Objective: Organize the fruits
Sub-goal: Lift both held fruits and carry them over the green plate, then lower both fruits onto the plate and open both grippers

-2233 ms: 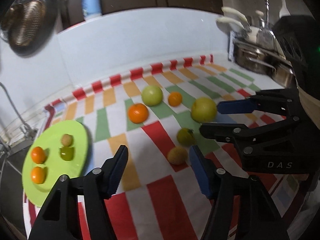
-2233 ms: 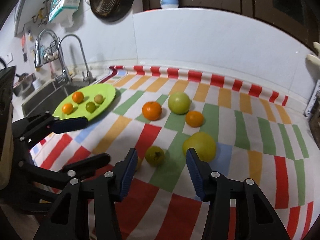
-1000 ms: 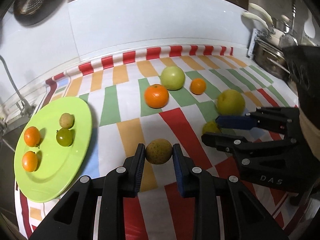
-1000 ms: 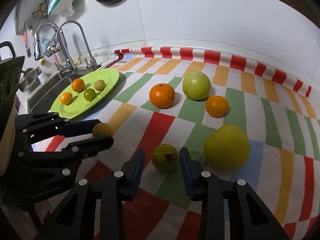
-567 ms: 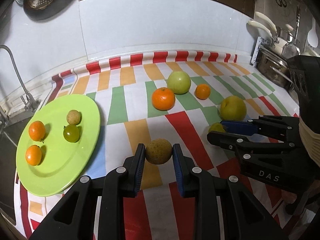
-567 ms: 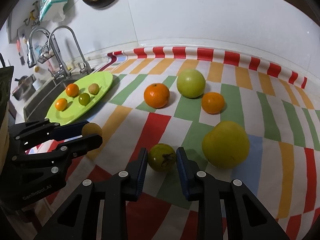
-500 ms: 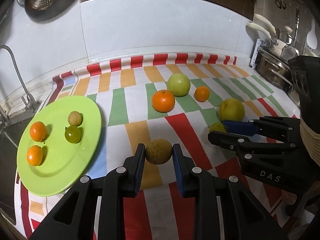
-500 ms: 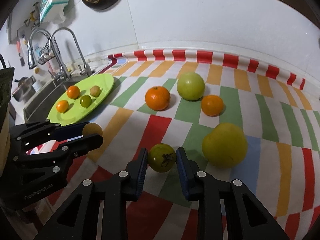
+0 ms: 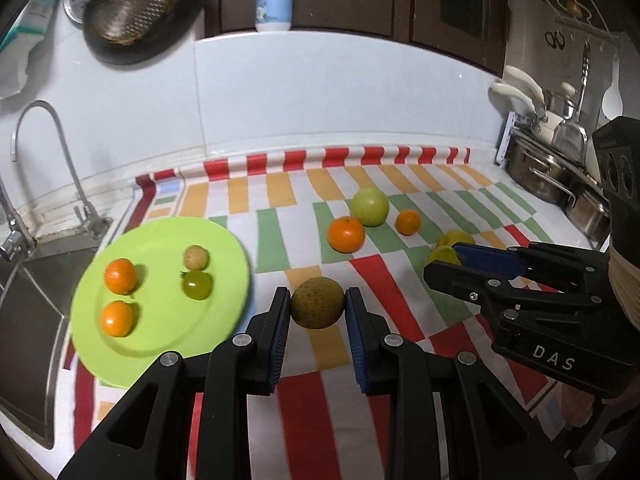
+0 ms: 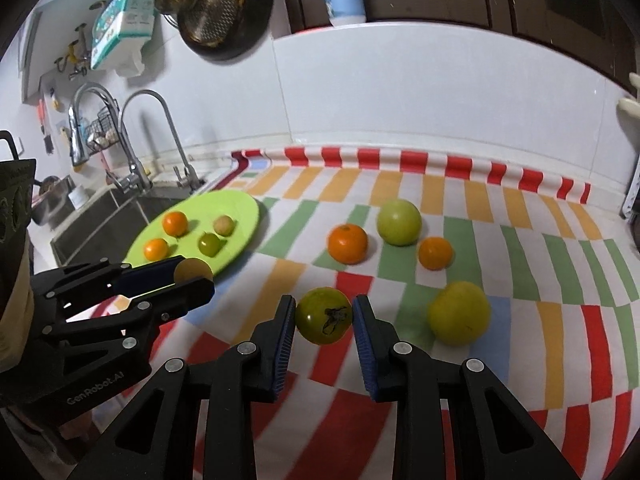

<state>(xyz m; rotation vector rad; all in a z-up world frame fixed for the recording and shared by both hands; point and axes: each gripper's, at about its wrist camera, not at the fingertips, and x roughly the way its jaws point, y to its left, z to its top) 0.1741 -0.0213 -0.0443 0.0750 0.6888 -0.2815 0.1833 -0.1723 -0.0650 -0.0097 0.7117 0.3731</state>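
My left gripper [image 9: 318,307] is shut on a brownish speckled fruit [image 9: 317,307], held above the striped cloth just right of the lime green plate [image 9: 160,332]. The plate carries two small oranges [image 9: 120,276], a green fruit [image 9: 197,285] and a tan fruit [image 9: 196,257]. My right gripper [image 10: 324,315] is shut on a dark green fruit [image 10: 324,316] with a black mark, lifted off the cloth. On the cloth lie an orange [image 10: 347,243], a green apple [image 10: 399,222], a small orange [image 10: 435,253] and a yellow-green fruit [image 10: 459,313].
A sink [image 10: 100,220] with two taps lies left of the plate. Steel pots [image 9: 540,176] stand at the far right. A white backsplash closes the counter behind. A pan and strainer [image 10: 218,8] hang on the wall above.
The right gripper's jaws closed on the dark green fruit. Both grippers have risen with their fruits, so the counter looks farther away and more of the wall shows.
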